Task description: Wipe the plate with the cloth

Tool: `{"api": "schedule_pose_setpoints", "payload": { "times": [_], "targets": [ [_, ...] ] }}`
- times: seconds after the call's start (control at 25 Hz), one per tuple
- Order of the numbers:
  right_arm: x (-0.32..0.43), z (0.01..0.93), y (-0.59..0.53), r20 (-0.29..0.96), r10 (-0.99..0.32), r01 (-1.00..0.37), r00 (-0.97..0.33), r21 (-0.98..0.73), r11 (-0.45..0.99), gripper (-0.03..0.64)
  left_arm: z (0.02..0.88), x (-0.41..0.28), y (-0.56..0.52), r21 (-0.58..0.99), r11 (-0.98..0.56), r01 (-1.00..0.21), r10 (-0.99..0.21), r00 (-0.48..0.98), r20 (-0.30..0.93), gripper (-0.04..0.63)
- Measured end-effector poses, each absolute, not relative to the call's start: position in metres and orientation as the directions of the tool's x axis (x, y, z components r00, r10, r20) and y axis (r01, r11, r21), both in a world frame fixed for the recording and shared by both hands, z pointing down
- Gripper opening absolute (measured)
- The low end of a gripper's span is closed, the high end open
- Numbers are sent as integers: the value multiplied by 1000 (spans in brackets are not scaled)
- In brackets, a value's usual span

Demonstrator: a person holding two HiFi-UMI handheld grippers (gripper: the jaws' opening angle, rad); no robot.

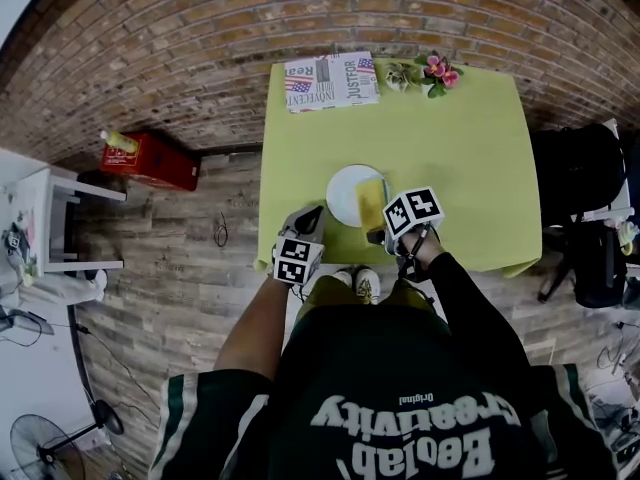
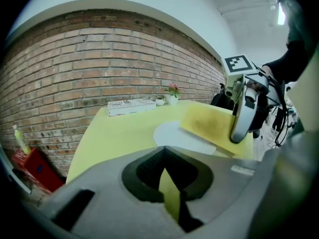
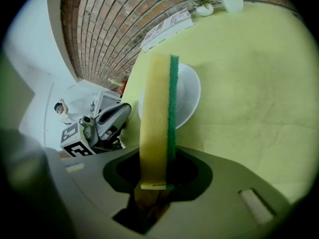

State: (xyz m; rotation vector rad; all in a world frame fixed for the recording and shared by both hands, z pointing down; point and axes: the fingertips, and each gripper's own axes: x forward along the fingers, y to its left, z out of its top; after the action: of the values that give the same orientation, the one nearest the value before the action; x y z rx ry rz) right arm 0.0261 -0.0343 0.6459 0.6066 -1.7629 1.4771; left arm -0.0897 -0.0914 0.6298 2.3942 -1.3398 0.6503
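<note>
A white plate [image 1: 345,190] lies near the front edge of the yellow-green table [image 1: 470,148]. My right gripper [image 1: 378,230] is shut on a yellow sponge cloth with a green scouring face [image 3: 157,108], held on edge over the plate's right part [image 3: 188,91]. The head view shows the sponge [image 1: 371,200] covering that side. My left gripper [image 1: 309,218] hovers at the table's front edge just left of the plate, jaws together and empty [image 2: 167,176]. From the left gripper view I see the plate [image 2: 172,133], the sponge [image 2: 209,123] and the right gripper [image 2: 242,114].
A printed newspaper-pattern box [image 1: 330,80] and a small flower pot [image 1: 435,71] sit at the table's far edge by the brick wall. A red crate [image 1: 150,160] stands on the floor at left, black bags [image 1: 580,208] at right, a white shelf [image 1: 60,218] far left.
</note>
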Motion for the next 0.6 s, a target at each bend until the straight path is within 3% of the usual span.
{"api": "schedule_pose_setpoints", "payload": {
  "times": [0.44, 0.6],
  "targets": [
    [55, 647, -42, 825, 41, -804, -563, -559, 204, 141, 631, -88, -91, 36, -514, -857, -710, 449, 543, 8],
    [51, 641, -48, 822, 3, -787, -569, -546, 287, 138, 632, -88, -93, 37, -509, -860, -714, 446, 540, 8]
  ]
}}
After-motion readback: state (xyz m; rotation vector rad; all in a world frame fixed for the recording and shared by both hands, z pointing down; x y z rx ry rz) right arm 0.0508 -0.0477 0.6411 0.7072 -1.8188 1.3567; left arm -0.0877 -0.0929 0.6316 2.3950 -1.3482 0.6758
